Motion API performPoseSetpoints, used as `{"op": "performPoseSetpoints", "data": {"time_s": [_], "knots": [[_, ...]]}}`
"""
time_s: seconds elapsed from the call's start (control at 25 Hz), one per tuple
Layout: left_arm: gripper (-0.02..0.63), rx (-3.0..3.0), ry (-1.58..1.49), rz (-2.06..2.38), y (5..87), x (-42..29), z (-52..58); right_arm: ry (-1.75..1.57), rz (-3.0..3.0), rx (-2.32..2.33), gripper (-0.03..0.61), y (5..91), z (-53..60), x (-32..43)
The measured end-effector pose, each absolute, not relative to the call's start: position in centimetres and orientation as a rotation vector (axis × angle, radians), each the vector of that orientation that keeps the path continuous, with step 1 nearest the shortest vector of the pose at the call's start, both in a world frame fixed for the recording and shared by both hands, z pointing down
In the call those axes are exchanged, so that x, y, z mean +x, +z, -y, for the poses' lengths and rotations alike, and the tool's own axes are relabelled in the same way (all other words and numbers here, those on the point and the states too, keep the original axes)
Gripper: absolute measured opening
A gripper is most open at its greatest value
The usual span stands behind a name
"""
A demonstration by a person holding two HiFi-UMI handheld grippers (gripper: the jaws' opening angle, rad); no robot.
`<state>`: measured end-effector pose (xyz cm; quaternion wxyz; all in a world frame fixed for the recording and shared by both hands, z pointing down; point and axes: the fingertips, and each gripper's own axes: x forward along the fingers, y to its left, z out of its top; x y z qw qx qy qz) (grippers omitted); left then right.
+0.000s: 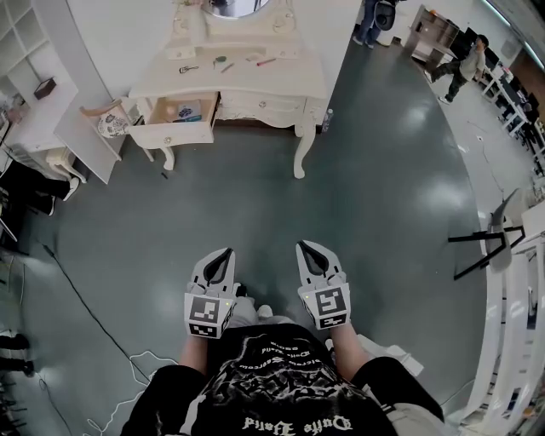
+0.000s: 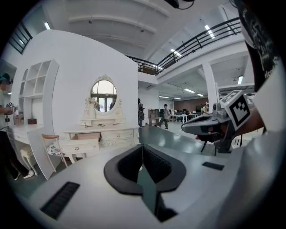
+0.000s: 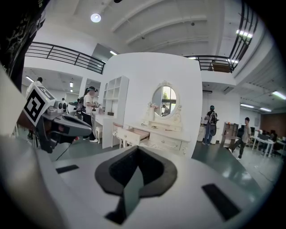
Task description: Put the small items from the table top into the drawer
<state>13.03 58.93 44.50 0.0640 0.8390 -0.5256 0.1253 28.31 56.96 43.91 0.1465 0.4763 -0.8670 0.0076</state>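
at the far left a white open shelf unit (image 1: 19, 34) stands against the wall. just right of it, a white chair with a patterned cushion (image 1: 111, 121) sits beside the cream carved dressing table (image 1: 281, 83). the table's left wooden drawer (image 1: 177, 129) is pulled open, and a light blue flat thing (image 1: 188, 109) lies inside it. the small items lie in a row on the table top, below the oval mirror (image 1: 232, 7): a dark clip-like piece (image 1: 188, 68), a green-headed stick (image 1: 220, 61) and a slim pink stick (image 1: 266, 60). they are too small here to tell what each one is. the table stands well apart from the person, across a stretch of glossy grey-green floor (image 1: 383, 170). low in the head view, the left tool (image 1: 227, 254) points toward the table, its jaws pressed together with nothing between them. just to its right, the right tool (image 1: 305, 248) is held alongside it, jaws likewise closed and empty. further right a black tripod stand (image 1: 481, 247) rests on the floor, and two people (image 1: 460, 64) are in the background at upper right.
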Motion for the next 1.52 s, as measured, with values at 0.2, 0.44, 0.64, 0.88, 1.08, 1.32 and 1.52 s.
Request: {"op": "performPoseSetpoints", "data": {"time_s": [0.2,0.44,0.64,0.88,1.08,1.32,1.52], "knots": [[0.018,2.527,0.364,1.598,44.5,13.2,-58.2,0.027,2.488,1.378,0.011,43.9,-56.6,28.8],[0.018,2.555,0.361,1.571,44.8,13.9,-56.4,0.032,2.474,1.401,0.011,44.5,-55.0,29.3],[0.018,2.545,0.349,1.561,44.9,12.8,-54.3,0.046,2.461,1.404,0.011,44.7,-53.2,28.5],[0.017,2.534,0.352,1.535,45.6,10.4,-50.8,0.077,2.439,1.443,0.011,45.2,-49.7,27.1],[0.018,2.552,0.358,1.489,45.4,8.1,-46.2,0.113,2.414,1.468,0.011,45.4,-45.8,24.7],[0.018,2.612,0.34,1.418,44.3,5.6,-40.6,0.111,2.397,1.505,0.011,44.3,-40.5,21.2],[0.018,2.645,0.356,1.338,44.2,3.6,-37.4,0.152,2.378,1.535,0.011,44.3,-37.1,18.4]]}}
